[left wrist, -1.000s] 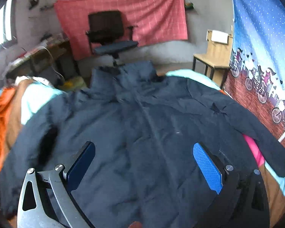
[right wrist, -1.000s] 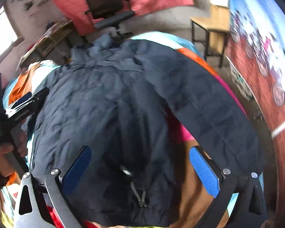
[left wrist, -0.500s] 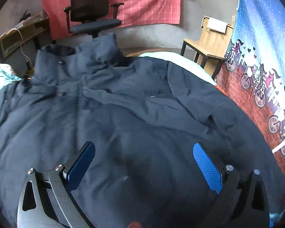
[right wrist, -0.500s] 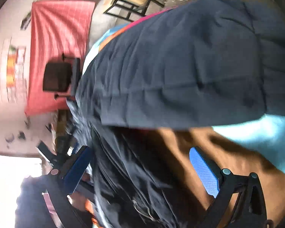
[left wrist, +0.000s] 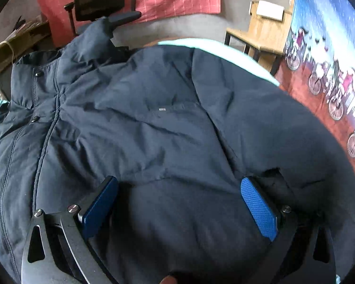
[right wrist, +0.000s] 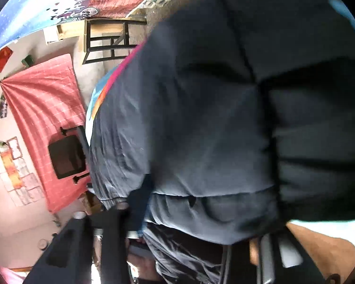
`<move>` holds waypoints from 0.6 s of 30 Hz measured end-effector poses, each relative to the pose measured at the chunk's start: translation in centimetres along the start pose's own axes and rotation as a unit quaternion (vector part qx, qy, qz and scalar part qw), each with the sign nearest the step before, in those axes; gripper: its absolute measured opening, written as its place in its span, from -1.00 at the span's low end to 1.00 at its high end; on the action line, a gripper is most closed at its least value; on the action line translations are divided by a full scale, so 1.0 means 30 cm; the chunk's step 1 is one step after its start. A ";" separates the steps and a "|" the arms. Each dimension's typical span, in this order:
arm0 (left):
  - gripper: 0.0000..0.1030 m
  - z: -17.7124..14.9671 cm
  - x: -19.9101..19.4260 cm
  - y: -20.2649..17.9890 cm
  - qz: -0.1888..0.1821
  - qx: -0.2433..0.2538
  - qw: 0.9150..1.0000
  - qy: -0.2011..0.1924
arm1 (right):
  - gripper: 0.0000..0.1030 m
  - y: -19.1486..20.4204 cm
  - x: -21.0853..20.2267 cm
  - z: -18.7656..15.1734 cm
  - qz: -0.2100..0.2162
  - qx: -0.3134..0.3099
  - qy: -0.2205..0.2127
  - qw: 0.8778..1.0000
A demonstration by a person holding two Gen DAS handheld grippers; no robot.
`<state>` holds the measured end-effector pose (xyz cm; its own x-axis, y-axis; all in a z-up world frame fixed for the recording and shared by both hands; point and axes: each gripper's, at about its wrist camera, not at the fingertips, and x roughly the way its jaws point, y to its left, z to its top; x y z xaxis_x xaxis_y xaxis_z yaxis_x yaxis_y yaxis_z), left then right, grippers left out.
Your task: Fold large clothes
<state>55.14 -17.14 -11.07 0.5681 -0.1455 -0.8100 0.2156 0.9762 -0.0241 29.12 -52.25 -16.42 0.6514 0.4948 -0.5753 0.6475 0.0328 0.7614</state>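
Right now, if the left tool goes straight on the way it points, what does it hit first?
The dark jacket. The left tool stands open right over its padded front, and nothing shows in between. Depth is hard to judge, but it looks very close.

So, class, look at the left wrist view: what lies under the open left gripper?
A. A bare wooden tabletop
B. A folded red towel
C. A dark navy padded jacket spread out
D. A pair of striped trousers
C: the left gripper has its blue pads wide apart over the dark navy jacket, which is spread out with its zip and collar showing.
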 end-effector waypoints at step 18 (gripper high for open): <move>0.97 -0.305 -0.491 0.402 -0.023 0.019 1.000 0.007 | -0.81 0.807 -0.215 -0.559 -0.055 -0.629 -0.256 0.732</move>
<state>42.11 -1.76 -4.80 0.5451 -0.1880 -0.8170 0.2712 0.9617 -0.0404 33.97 -40.10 10.72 0.8939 0.0495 -0.4455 0.0405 0.9809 0.1904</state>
